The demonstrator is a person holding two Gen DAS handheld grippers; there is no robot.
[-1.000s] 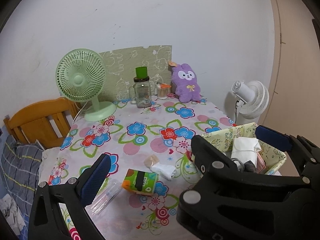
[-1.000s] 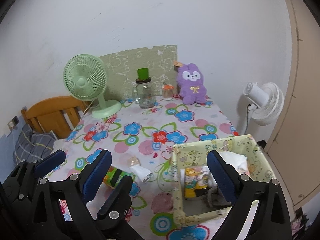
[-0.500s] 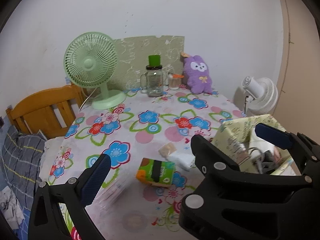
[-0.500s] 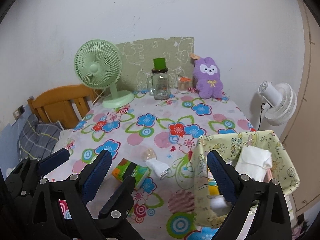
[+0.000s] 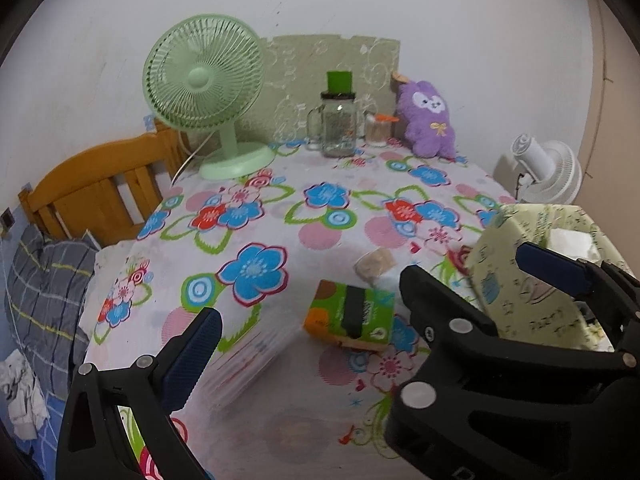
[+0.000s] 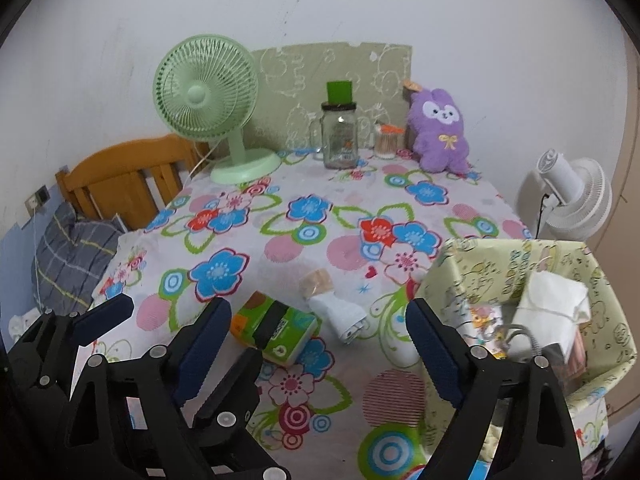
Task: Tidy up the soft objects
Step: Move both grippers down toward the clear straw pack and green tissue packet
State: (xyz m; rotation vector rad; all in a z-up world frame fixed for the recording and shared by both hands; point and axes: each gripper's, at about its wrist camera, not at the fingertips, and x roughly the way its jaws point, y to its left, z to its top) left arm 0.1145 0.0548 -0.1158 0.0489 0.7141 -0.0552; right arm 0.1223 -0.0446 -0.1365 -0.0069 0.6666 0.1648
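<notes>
A green and orange tissue pack (image 5: pixel 350 314) (image 6: pixel 276 330) lies on the flowered tablecloth near the front. A rolled white sock (image 6: pixel 340 314) with a tan end lies beside it, partly hidden in the left wrist view (image 5: pixel 374 264). A yellow-green fabric basket (image 6: pixel 560 264) (image 5: pixel 520 280) at the right holds a folded white cloth (image 6: pixel 552 304) and other items. A purple plush rabbit (image 6: pixel 440 130) (image 5: pixel 428 120) sits at the table's back. My left gripper (image 5: pixel 360 312) is open and empty above the tissue pack. My right gripper (image 6: pixel 316 352) is open and empty, just right of the left one.
A green desk fan (image 6: pixel 208 100), a glass jar with a green lid (image 6: pixel 340 136) and a small toothpick jar (image 6: pixel 388 142) stand at the back. A wooden chair (image 6: pixel 124 180) and a plaid cloth (image 6: pixel 68 252) are left; a white fan (image 6: pixel 572 200) is right.
Both grippers have moved left and slightly closer to the table; the basket has shifted toward the right of both views. Both stay open and empty.
</notes>
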